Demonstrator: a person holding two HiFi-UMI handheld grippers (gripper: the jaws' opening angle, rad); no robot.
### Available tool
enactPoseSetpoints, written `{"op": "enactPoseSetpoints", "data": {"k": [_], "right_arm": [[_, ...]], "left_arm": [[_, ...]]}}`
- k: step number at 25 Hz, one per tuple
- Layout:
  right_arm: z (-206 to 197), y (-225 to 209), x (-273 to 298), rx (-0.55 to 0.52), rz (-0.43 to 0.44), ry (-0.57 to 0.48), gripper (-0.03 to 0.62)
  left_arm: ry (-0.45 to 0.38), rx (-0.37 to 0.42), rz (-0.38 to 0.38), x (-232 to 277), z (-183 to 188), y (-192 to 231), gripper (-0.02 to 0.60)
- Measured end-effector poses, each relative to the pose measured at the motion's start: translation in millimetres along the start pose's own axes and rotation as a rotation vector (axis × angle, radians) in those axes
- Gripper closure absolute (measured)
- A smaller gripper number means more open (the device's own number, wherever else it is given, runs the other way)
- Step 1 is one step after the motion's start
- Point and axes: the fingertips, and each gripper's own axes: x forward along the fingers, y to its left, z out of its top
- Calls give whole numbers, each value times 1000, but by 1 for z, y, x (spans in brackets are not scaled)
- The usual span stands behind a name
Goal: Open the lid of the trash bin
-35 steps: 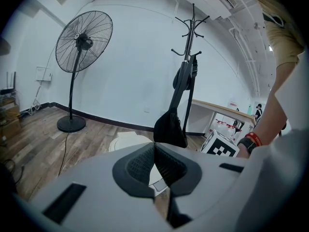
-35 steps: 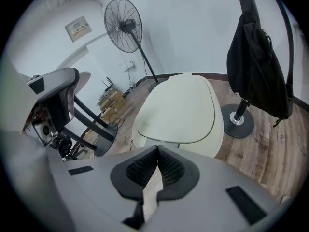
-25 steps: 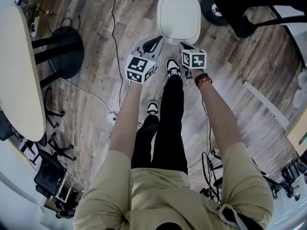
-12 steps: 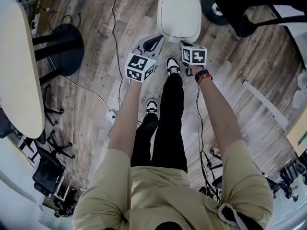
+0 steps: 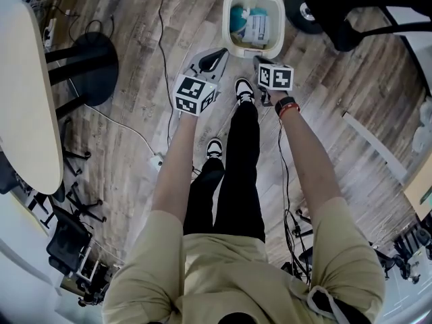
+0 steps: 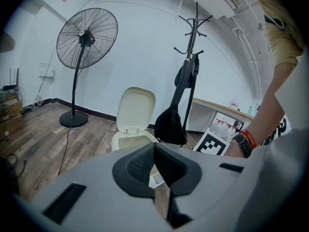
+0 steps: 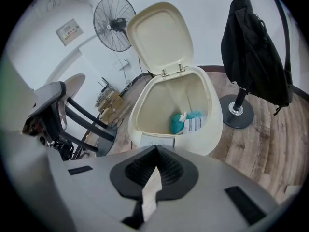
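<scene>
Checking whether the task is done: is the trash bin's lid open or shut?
Open: the lid stands upright behind the trash bin, its contents showing.

Dressed in a sand-coloured short-sleeved shirt (image 5: 223, 275), black trousers (image 5: 233, 174) and black-and-white sneakers (image 5: 244, 92). On the right wrist, a black watch (image 5: 282, 104) beside a red band (image 5: 289, 114). Pale grey left hand-held gripper (image 5: 214, 59) and right hand-held gripper (image 5: 259, 62), with dark ribbed pads (image 6: 137, 166) and a white cube (image 5: 196, 94) of black square markers apiece.

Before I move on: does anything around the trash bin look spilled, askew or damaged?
Nothing stands out. The trash bin stands upright, its lid tipped back on its hinges, and the rubbish lies inside it, none on the floor around.
</scene>
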Motion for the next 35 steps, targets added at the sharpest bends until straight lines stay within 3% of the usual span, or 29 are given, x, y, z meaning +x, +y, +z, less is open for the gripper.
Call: {"op": "enactPoseSetpoints", "data": {"k": [14, 22, 35], "right_arm": [[11, 1, -17, 15, 4, 32, 582], [41, 32, -83, -9, 9, -34, 582], [68, 113, -216, -28, 12, -200, 583]], "left_arm": [[30, -2, 17, -11, 9, -6, 558], [20, -25, 62, -56, 46, -15, 558], [-12, 7, 52, -136, 126, -73, 558]]}}
